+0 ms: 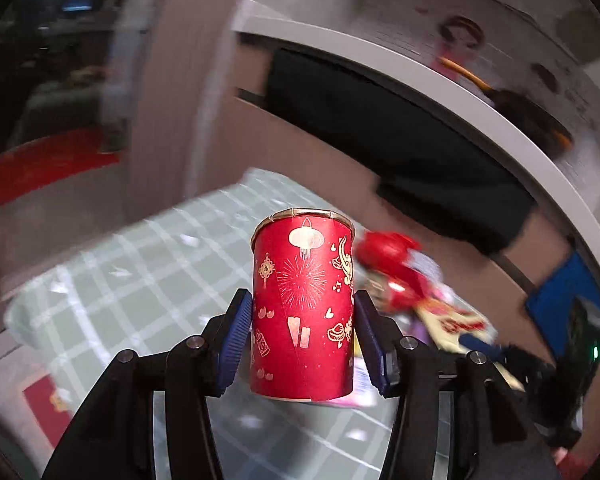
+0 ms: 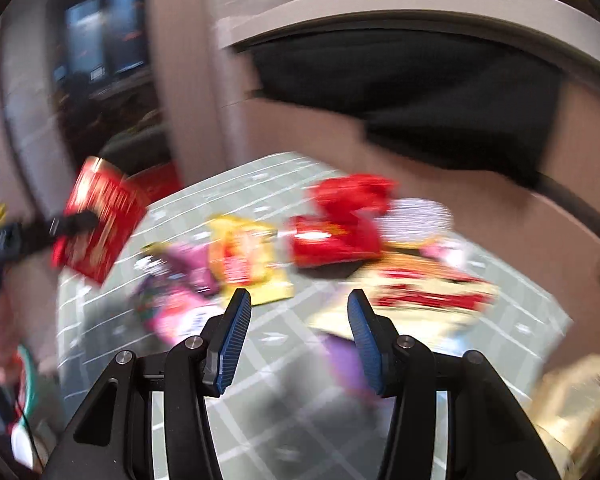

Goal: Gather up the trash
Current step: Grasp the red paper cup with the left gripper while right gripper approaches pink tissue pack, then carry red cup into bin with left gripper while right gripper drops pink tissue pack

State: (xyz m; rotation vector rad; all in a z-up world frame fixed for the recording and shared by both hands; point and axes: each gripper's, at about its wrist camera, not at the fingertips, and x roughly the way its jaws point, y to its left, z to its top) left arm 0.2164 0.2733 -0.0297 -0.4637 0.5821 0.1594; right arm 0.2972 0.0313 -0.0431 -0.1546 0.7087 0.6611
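Left wrist: red cup (image 1: 302, 308) clamped upright btwn left tool (image 1: 303, 330) pads.

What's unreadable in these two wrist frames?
- Print on the wrappers on the checked tablecloth: right wrist view, motion blur.
- Base of the red paper cup and whether anything is inside: left wrist view, hidden by its own wall; the left gripper jaws clamp it.
- Tan bag: right wrist view, cut off by the fisheye edge.
- Trash bin: in neither view.
- Right gripper: jaws open, empty.
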